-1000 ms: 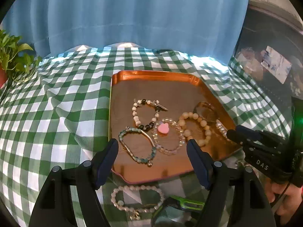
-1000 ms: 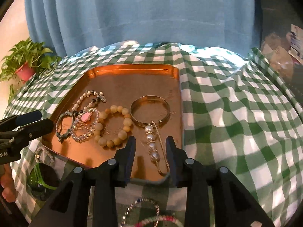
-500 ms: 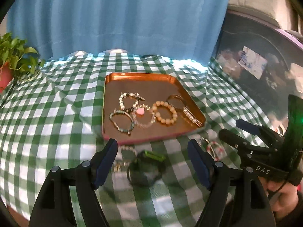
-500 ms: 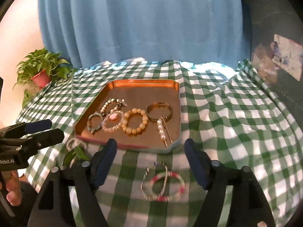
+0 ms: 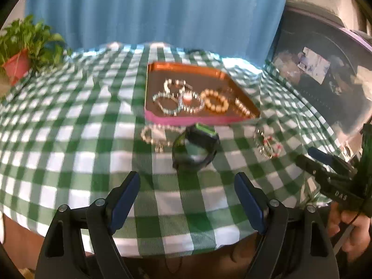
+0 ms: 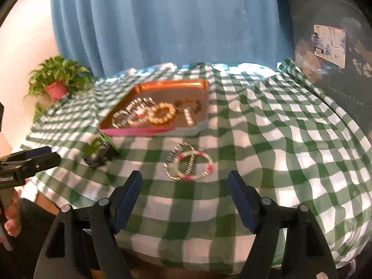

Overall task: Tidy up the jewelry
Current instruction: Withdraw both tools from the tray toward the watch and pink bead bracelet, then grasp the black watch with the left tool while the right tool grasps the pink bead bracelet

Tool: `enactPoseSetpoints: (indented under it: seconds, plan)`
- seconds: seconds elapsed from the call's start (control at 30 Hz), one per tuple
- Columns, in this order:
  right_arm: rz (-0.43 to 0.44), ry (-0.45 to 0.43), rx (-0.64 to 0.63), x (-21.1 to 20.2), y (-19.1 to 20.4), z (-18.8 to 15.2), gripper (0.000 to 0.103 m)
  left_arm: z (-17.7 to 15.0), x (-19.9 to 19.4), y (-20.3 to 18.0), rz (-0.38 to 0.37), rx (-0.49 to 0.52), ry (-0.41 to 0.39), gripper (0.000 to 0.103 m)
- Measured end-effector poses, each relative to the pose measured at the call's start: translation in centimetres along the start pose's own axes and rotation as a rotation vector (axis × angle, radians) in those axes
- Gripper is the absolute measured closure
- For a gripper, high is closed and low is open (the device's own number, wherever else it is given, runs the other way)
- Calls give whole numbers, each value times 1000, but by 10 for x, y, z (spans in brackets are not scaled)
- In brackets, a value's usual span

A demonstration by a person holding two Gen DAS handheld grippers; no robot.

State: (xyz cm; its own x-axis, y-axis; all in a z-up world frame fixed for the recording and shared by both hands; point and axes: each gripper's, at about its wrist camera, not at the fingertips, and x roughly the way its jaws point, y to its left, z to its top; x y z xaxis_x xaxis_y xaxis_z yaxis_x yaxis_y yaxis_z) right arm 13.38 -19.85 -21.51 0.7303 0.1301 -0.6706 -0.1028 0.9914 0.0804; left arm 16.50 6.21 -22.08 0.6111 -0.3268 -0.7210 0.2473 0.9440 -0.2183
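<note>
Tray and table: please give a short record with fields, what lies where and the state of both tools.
tray: copper, on checked cloth, holds several bracelets
watch: on cloth, just before the tray
pale bracelet: on cloth, left of watch
pink-white bracelets: on cloth, outside tray
left tool: opening, nothing between fingers
right tool: closing, nothing between fingers
plant: far left corner

Home: gingham tablecloth (image 5: 69, 139), houseplant (image 5: 25, 44)

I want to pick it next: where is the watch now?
The watch lies on the checked cloth just before the tray, between two loose bracelets; in the right view, left of centre.
</note>
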Motion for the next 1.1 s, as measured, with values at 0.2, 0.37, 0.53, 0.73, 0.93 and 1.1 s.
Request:
enactPoseSetpoints:
  seconds: [0.2,0.37,0.53,0.73,0.93,1.1]
  plan:
    - [29,-4,18,12,-8,1,46,6,19,1,-13,20,13,20]
    - [68,-7,48,25,-12,10,52,14,47,0,-8,36,53,20]
    - [39,24,23,43,-12,15,73,18,65,2,-32,34,74,20]
    - [57,67,32,62,-15,18,86,23,74,-4,-35,65,87,20]
    - [0,58,16,62,-20,20,86,23,79,3,-13,48,53,22]
    - [-92,116,-85,74,-16,14,86,20,77,0,0,88,27,37]
